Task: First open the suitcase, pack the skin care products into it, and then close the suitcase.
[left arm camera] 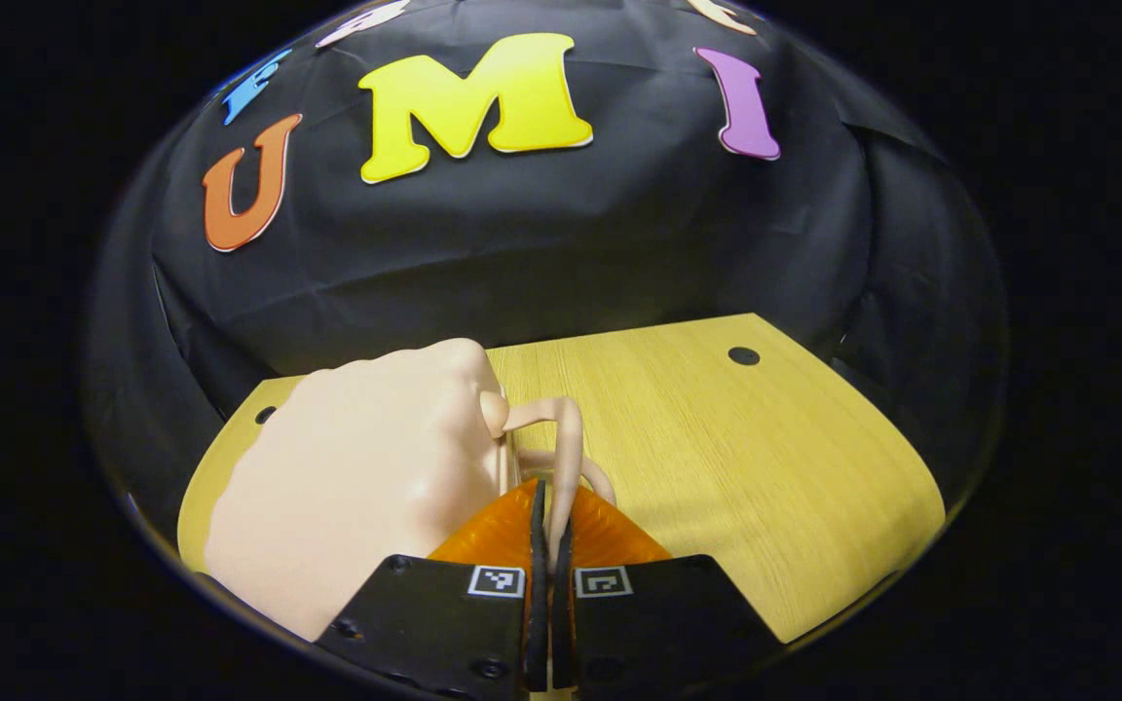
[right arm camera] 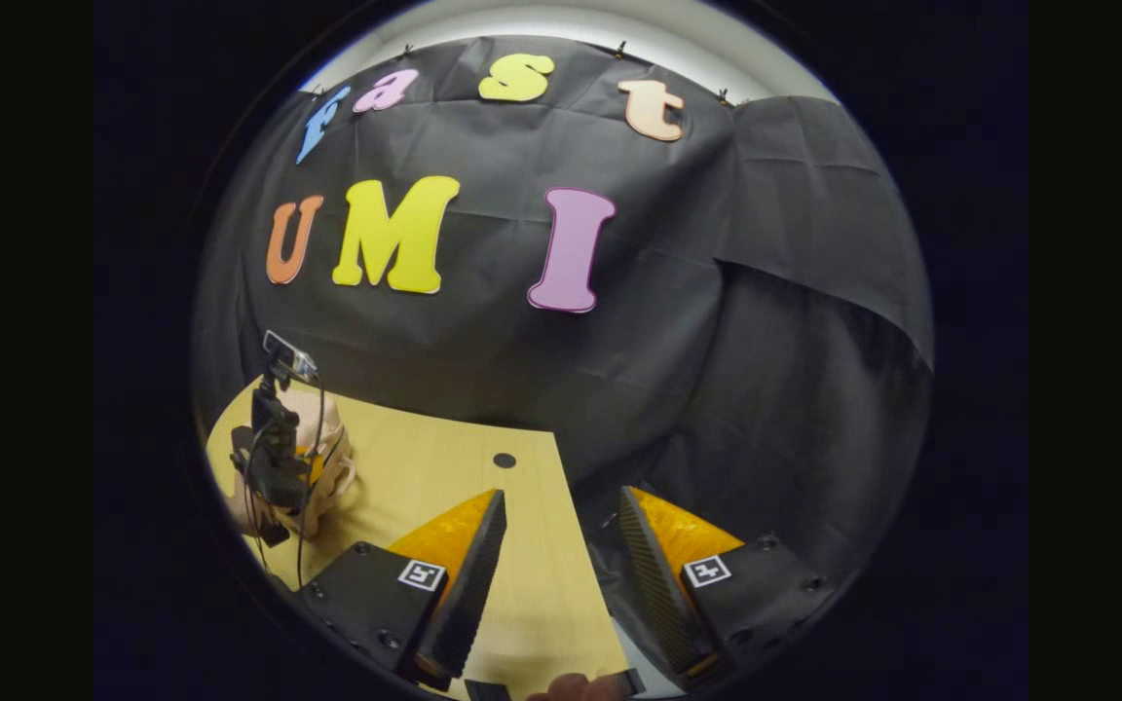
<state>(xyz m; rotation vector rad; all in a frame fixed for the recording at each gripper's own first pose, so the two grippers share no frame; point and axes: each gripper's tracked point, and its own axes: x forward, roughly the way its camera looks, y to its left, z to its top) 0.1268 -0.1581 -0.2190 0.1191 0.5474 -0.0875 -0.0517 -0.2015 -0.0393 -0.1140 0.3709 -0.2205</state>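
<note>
left gripper: closed on suitcase handle, lower centre, likely for lifting | right gripper: wide open, nothing held, kept clear over table

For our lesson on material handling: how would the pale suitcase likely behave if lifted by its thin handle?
The handle looks thin and bent where the left gripper pinches it, so it probably flexes. The suitcase sits to one side of that grip, so it may swing or tilt. Its smooth shell may slide when pushed.
</note>
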